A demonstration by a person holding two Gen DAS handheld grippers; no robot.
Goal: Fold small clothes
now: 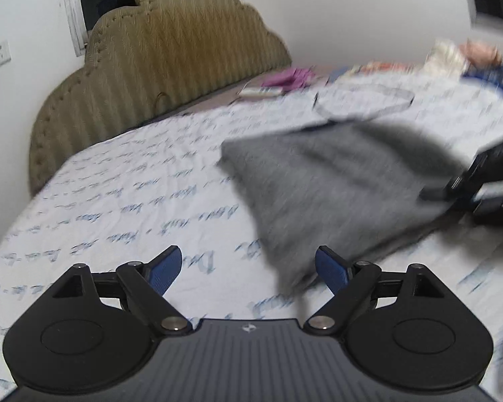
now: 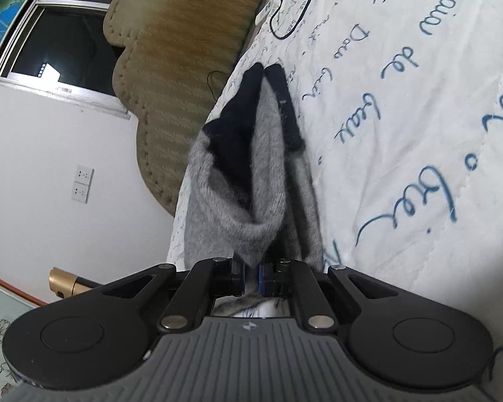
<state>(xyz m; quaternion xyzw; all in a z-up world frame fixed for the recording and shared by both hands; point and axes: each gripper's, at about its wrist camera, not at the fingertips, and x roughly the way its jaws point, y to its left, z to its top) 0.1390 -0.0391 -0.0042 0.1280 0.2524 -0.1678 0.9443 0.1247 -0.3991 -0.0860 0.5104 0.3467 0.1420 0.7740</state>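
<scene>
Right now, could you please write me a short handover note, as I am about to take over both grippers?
Right gripper: shut on an edge of the grey garment.
Left gripper: open, empty, beside the garment's near corner.
Garment: dark-trimmed, bunched and partly lifted over the printed bedsheet.
Done: one edge pinched; no neat fold shows.
Left: take the free corner with the left gripper, spread it flat, then fold.

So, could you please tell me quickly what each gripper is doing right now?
Left gripper: open, holding nothing.
Right gripper: shut on the grey garment.
</scene>
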